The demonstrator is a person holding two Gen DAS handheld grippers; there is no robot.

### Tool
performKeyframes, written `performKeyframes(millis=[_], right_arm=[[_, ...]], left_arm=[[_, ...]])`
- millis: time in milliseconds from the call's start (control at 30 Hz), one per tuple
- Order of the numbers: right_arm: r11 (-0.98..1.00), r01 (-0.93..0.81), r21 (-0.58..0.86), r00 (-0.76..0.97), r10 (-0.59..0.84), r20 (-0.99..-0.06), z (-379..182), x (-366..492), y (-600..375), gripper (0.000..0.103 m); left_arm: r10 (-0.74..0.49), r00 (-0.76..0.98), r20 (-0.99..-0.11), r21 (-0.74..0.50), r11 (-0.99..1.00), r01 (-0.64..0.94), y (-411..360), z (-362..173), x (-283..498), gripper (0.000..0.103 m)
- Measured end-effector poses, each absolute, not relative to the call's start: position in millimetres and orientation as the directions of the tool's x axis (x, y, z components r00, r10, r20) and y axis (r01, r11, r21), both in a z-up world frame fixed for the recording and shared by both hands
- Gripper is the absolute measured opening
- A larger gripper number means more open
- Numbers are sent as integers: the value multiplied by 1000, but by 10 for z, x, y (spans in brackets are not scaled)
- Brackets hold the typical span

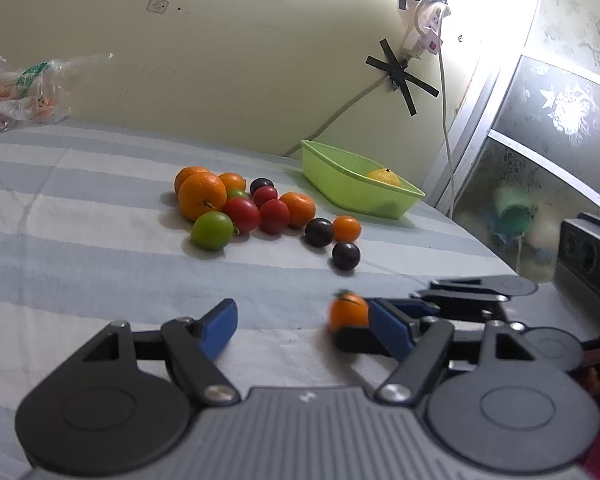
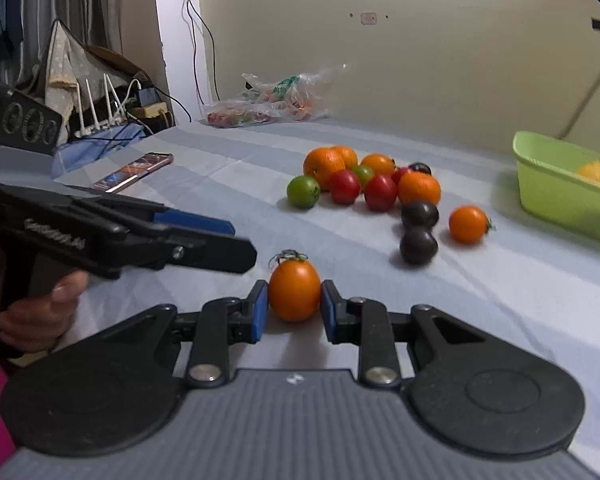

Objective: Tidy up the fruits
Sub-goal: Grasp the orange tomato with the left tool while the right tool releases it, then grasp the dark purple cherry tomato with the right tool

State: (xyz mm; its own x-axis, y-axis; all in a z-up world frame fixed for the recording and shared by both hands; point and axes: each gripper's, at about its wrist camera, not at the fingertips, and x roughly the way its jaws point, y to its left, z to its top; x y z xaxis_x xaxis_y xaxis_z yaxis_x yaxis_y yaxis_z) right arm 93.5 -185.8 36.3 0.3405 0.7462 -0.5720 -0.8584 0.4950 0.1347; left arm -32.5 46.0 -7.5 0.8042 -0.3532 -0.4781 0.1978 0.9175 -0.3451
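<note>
My right gripper (image 2: 294,312) is shut on a small orange tomato (image 2: 294,290) with a green stem, low over the striped cloth; both blue pads press its sides. The same tomato (image 1: 349,314) shows blurred in the left wrist view. To its left, my left gripper (image 1: 304,330) stands open and holds nothing. Further back lies a pile of oranges (image 2: 324,166), red tomatoes (image 2: 380,192), a green fruit (image 2: 303,191), dark plums (image 2: 419,246) and another orange tomato (image 2: 468,224). A green basket (image 2: 548,188) at the right holds a yellow fruit (image 2: 598,174).
A clear plastic bag (image 2: 276,100) with produce lies against the back wall. A phone (image 2: 134,172) rests near the cloth's left edge, with a router and cables (image 2: 100,116) beyond it. A power strip (image 1: 428,28) is taped to the wall above the basket.
</note>
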Motion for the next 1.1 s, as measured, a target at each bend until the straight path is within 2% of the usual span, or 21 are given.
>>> performKeyframes(millis=[267, 400, 767, 900, 967, 1033, 1100], right_arm=[[482, -867, 125, 329, 744, -582, 346, 1080, -1685, 32], [482, -870, 106, 340, 740, -580, 384, 1084, -1808, 44], [609, -767, 200, 427, 719, -548, 511, 1586, -2270, 44], [598, -776, 200, 409, 719, -562, 461, 1690, -2141, 43], [589, -786, 185, 395, 710, -583, 415, 1696, -2051, 43], [587, -792, 167, 385, 692, -611, 355, 1701, -1980, 34], [576, -804, 150, 386, 696, -606, 358, 1679, -1985, 27]], left_arm=[[-346, 802, -486, -361, 916, 177, 483, -18, -174, 74], [-367, 798, -478, -368, 909, 197, 435, 26, -113, 74], [-351, 760, -546, -244, 935, 256, 34, -16, -7, 71], [-286, 754, -591, -175, 958, 226, -94, -52, 90, 55], [-244, 766, -595, -130, 969, 209, -129, -52, 101, 38], [-213, 774, -596, -107, 977, 187, -123, -50, 106, 29], [-230, 768, -598, -146, 973, 178, -81, -38, 122, 28]])
